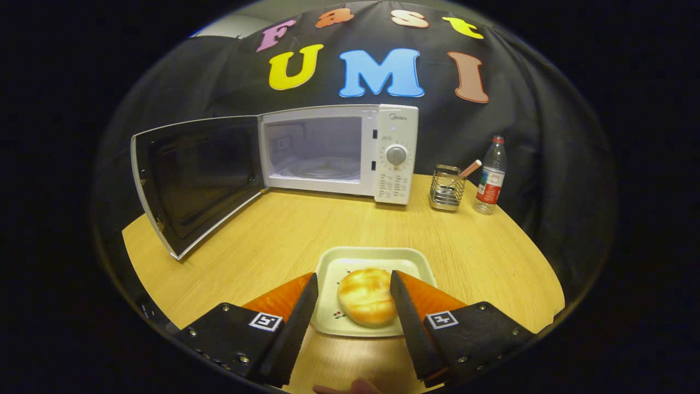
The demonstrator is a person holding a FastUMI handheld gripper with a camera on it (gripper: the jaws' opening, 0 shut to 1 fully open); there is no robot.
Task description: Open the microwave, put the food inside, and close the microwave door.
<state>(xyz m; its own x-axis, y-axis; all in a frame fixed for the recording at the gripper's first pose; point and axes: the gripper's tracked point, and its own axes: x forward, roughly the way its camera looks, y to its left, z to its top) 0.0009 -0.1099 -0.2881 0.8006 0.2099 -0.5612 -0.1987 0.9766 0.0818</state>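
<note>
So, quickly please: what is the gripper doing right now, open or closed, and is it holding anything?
Gripper: open, holding nothing; its fingers stand on either side of the bun on the plate, not pressing it.

Your fingers (304, 300): orange, black-faced. Bun (367, 296) golden-brown on white plate (377, 257) with small floral print. White microwave (339, 150); table (284, 235) pale woodgrain. Bottle (490, 176): red label.
</note>
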